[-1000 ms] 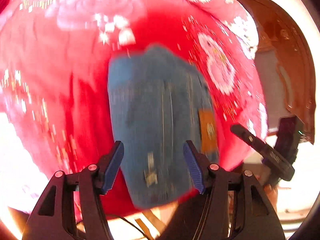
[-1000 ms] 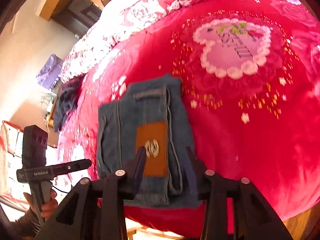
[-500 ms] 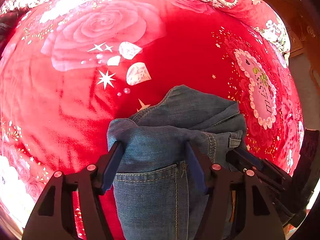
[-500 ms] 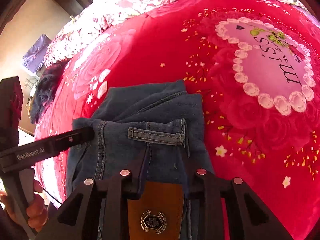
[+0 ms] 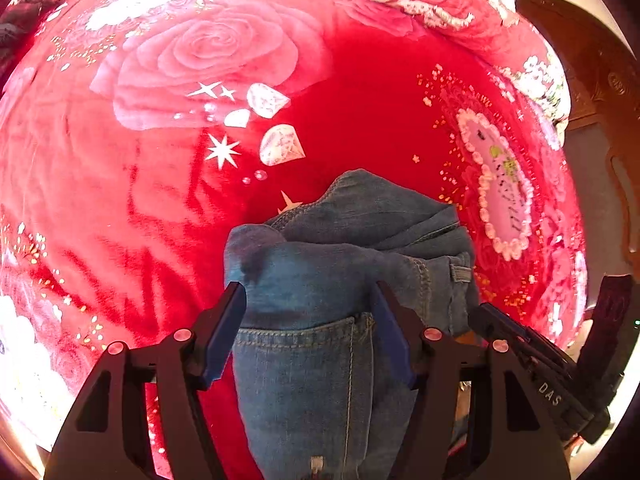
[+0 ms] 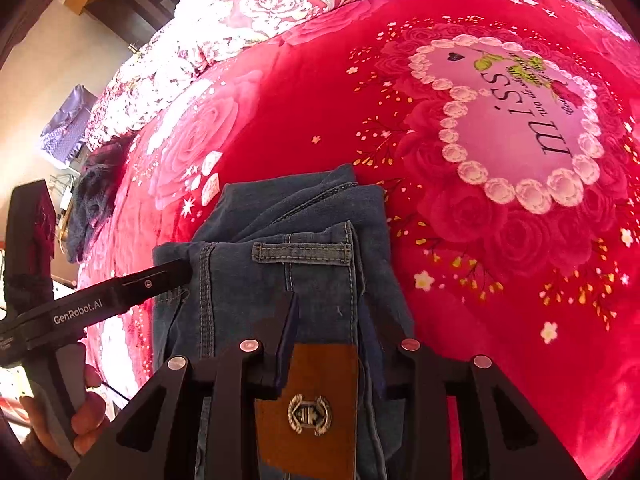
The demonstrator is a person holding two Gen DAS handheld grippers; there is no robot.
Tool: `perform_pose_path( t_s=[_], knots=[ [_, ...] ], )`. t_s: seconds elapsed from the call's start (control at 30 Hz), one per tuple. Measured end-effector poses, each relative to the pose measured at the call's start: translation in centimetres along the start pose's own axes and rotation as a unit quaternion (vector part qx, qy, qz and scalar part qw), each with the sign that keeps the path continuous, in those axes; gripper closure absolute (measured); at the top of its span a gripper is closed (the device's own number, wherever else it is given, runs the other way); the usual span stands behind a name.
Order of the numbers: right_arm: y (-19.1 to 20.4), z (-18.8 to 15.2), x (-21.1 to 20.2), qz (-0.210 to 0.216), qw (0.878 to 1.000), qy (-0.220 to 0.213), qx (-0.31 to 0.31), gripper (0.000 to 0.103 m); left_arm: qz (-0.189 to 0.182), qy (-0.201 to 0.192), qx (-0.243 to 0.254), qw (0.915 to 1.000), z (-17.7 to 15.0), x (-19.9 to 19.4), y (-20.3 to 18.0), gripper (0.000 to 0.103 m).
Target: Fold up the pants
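Note:
Blue denim pants [image 5: 340,280] lie folded in a thick stack on a red rose-print blanket [image 5: 160,200]. My left gripper [image 5: 310,300] is open, its blue-padded fingers [image 5: 224,328] straddling the left part of the stack by the back pocket. The pants also show in the right wrist view [image 6: 288,248], with a belt loop and a brown leather waistband patch [image 6: 308,404]. My right gripper [image 6: 330,314] is open, its fingers either side of the waistband just above the patch. The left gripper's finger shows in the right wrist view [image 6: 120,292] touching the stack's left edge.
The blanket [image 6: 480,240] bears a pink heart with lettering [image 6: 516,120] to the right of the pants. A dark cloth [image 6: 94,196] lies at the bed's far left edge. Dark wooden furniture [image 5: 600,80] stands beyond the bed's right side.
Both grippers have come down from above the bed onto the near end of the folded pants. Over the last half second they barely moved.

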State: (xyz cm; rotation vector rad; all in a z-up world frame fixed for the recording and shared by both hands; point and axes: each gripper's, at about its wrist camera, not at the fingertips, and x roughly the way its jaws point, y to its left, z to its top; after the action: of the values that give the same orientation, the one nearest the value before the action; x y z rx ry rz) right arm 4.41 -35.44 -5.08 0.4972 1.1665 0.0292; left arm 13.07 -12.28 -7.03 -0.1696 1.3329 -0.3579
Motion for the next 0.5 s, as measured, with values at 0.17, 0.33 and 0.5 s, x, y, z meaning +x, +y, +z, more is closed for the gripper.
perform_pose_path(
  t_s=[0.17, 0.33, 0.5],
  knots=[
    [-1.8, 0.3, -1.3, 0.015, 0.999, -0.011, 0.027, 0.055, -0.029, 0.008, -0.058, 0.9978, -0.7, -1.0, 3.8, 0.039],
    [-2.5, 1.6, 1.2, 0.047, 0.997, 0.000, 0.062, 0.052, -0.070, 0.049, -0.125, 0.9884, -1.9, 0.7, 5.4, 0.039],
    [-0.3, 2.3, 3.2, 0.031, 0.999, 0.006, 0.014, 0.062, -0.065, 0.055, -0.100, 0.9913, -2.2, 0.8, 3.6, 0.039]
  ],
)
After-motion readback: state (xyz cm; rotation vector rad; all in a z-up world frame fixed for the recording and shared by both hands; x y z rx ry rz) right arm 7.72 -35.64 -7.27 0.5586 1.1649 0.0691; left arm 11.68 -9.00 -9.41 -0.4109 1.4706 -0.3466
